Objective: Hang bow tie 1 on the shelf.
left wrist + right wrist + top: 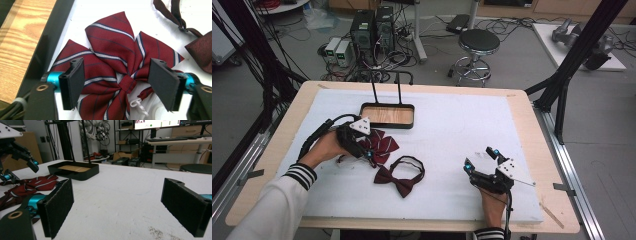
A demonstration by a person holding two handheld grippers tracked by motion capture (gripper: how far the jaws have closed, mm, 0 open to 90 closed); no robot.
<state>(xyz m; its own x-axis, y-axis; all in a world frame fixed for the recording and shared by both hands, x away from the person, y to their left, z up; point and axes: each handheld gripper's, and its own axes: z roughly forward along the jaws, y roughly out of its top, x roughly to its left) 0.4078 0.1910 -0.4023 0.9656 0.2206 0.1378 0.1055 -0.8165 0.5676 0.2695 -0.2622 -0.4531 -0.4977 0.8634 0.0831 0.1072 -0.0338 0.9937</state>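
1. Straddling the striped bow [112, 65], the left gripper [364, 145] hangs right over it with its jaws apart on either side of the knot [127, 83]; the pads [75, 82] flank the cloth without visibly pressing it, so nothing is clamped yet.
2. Seen from the high view, the striped bow [382, 142] lies on the white mat [452, 125], at about 6 o'clock from the black tray [388, 115] and just beside it. The plain bow tie [399, 177] with its strap sits near it at about 5 o'clock.
3. In the left gripper view the bow's wings fan from 9 o'clock through 12 to 3 o'clock around the knot, which lies between the jaws and a little toward the right-hand one. The jaws' closing line runs 9 to 3, across the knot.
4. The right gripper [484, 160] rests well apart at about 3 o'clock from both bows, jaws wide open and holding nothing. The left hand [324, 149] is plainly the nearer one.
5. Judged from this, the coming pinch turns on keeping the knot centred between the pads; the tray then lies a short way off at 12 o'clock.
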